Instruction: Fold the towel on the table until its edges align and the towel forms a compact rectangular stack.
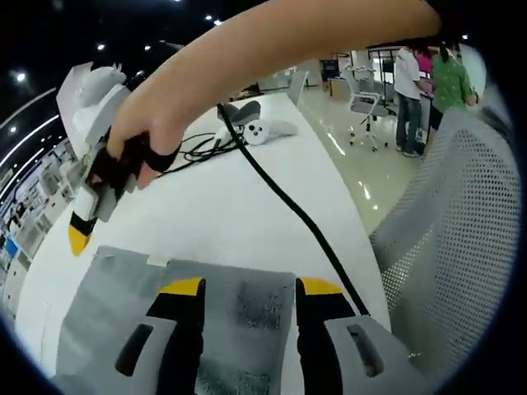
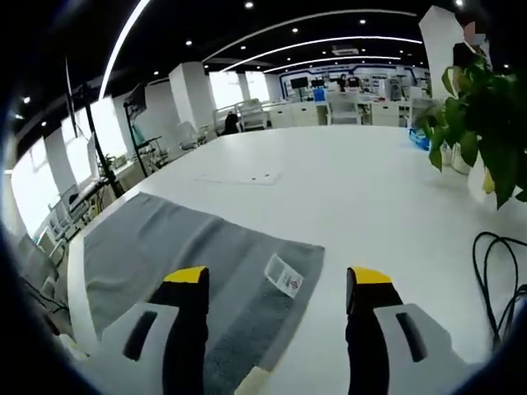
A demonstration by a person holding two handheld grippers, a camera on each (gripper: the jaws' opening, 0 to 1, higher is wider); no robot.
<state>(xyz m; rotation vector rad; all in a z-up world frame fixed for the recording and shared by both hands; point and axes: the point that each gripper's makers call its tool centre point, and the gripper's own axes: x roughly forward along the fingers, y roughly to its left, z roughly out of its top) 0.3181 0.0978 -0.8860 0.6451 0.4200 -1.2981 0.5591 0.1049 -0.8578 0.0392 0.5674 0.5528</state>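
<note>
A grey towel (image 2: 156, 247) lies flat on the white table (image 2: 354, 189), its white label (image 2: 284, 276) near the closer edge. My right gripper (image 2: 278, 280) hovers open over that label edge, jaws wide apart with nothing between them. In the left gripper view the towel (image 1: 115, 304) lies under my left gripper (image 1: 251, 288), which is open with its yellow-tipped jaws above the cloth. The right gripper (image 1: 81, 226), held by a hand (image 1: 140, 140), hangs over the towel's far corner. A bare arm crosses the top of that view.
A black cable (image 1: 288, 206) runs across the table (image 1: 214, 214) toward my left gripper. White controllers (image 1: 263, 132) lie at the far end. A grey mesh chair (image 1: 453, 230) stands beside the table edge. People (image 1: 412, 74) stand far off. A potted plant (image 2: 478, 140) and coiled cable (image 2: 498, 271) sit on the right.
</note>
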